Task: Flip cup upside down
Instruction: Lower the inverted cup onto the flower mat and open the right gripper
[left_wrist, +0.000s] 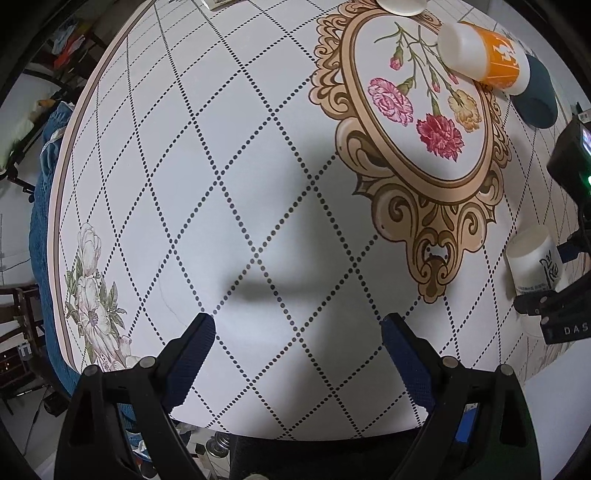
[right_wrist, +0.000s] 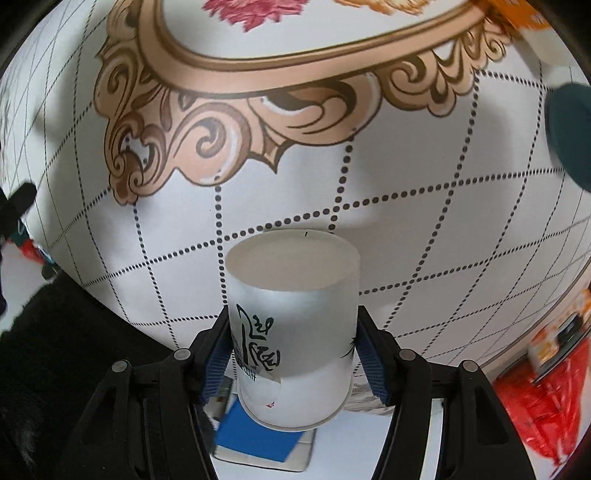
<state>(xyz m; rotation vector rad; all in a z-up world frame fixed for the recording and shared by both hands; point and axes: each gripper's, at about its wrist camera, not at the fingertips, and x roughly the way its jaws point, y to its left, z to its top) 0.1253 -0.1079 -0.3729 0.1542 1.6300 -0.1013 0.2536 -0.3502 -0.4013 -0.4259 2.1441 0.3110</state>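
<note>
A white paper cup (right_wrist: 293, 328) with black script sits between the blue pads of my right gripper (right_wrist: 293, 354), which is shut on its sides. The cup's flat closed end points away from the camera toward the tablecloth (right_wrist: 424, 240) and its rolled rim is nearest the camera. The same cup (left_wrist: 532, 258) shows at the right edge of the left wrist view, with the right gripper (left_wrist: 554, 302) around it. My left gripper (left_wrist: 299, 332) is open and empty above the tablecloth (left_wrist: 221, 147).
An orange and white cup (left_wrist: 484, 57) lies on its side at the far right, by a dark teal object (left_wrist: 537, 99). A white dish (left_wrist: 400, 5) is at the far edge. The table edge (left_wrist: 61, 206) runs on the left.
</note>
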